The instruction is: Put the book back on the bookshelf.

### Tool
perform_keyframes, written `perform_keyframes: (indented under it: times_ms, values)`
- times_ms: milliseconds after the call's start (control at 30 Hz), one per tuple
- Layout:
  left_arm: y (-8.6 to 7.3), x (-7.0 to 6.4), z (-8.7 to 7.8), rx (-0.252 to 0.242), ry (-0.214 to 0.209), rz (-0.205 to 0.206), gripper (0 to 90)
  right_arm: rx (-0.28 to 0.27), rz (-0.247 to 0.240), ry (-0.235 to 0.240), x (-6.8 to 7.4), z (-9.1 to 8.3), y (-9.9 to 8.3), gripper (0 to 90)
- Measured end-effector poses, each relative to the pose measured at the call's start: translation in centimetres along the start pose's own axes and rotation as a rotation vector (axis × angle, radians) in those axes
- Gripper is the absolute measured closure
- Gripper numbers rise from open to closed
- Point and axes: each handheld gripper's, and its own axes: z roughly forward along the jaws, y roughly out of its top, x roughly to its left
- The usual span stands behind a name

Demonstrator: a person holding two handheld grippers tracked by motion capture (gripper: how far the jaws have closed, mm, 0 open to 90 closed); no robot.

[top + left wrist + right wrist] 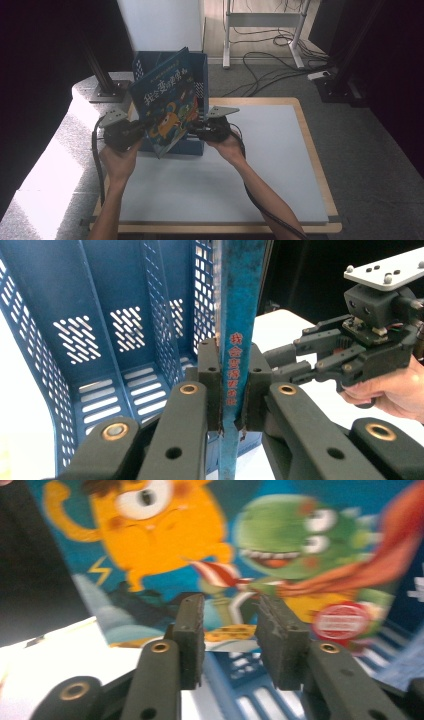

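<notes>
Thin blue hardcover picture book with cartoon monsters (pixel 169 102) being held tilted above the blue perforated plastic file box (pixel 200 75), left gripper (pixel 235 390) clamping the spine edge. Right gripper (pixel 230 630) hovering with jaws parted at the cover's lower edge, gripping nothing. Likely handling light and stiff, glossy cover probably slipping, so pinching near spine or edge looking safest.
</notes>
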Motion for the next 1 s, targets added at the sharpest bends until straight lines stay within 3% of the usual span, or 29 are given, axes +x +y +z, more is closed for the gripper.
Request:
perform_keyframes:
  times_ms: [333,567,733,900,1000]
  values:
    - [1.0,-0.3,0.2,0.071,0.014,-0.009,83.1,0.034,-0.062,0.142,4.5,3.2,-0.6,82.0]
    - [1.0,-0.2,0.2,0.075,0.021,-0.032,83.2,0.038,-0.075,0.215,7.6,5.5,-0.7,86.9]
    - [0.9,0.0,0.1,0.07,0.021,-0.049,83.2,0.043,-0.103,0.228,8.8,6.3,-0.4,86.8]
    - [0.9,0.0,0.2,0.062,0.026,-0.059,83.2,0.042,-0.135,0.185,9.4,7.4,0.0,88.1]
    - [0.8,0.1,0.3,0.044,0.018,-0.085,83.2,0.037,-0.13,0.188,9.3,7.5,0.0,88.6]
